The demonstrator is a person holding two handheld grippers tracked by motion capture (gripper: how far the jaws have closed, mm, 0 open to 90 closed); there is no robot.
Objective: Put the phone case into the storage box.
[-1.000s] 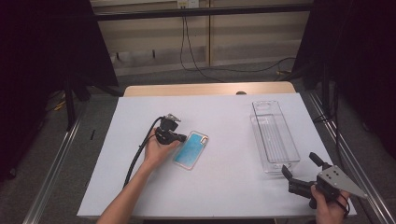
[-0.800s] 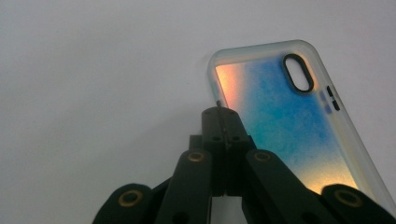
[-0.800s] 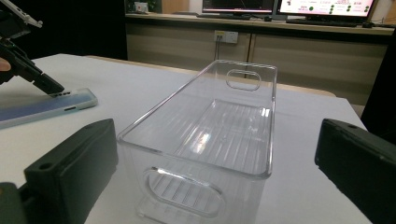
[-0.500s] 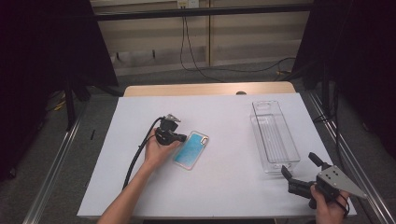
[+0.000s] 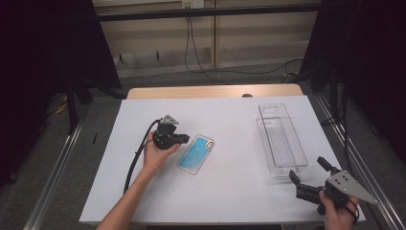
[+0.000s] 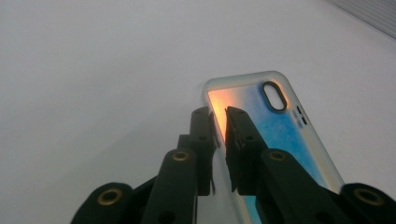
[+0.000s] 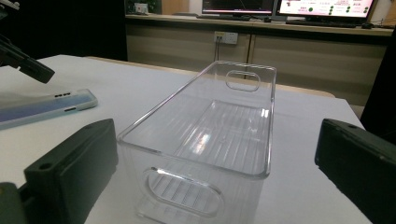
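High view shows the white table (image 5: pixel 230 191), and the clear bin (image 5: pixel 280 141) is my landmark on it. Well to the left of the bin lies the phone case (image 5: pixel 196 153), flat. It looks light, thin and bendy, so take it by its rim. The left gripper (image 6: pixel 219 116) has just been opening a little, jaws nearly together over the rim; whether they touch it is hard to see. The right gripper (image 5: pixel 309 177), spread wide, waits just before the bin.
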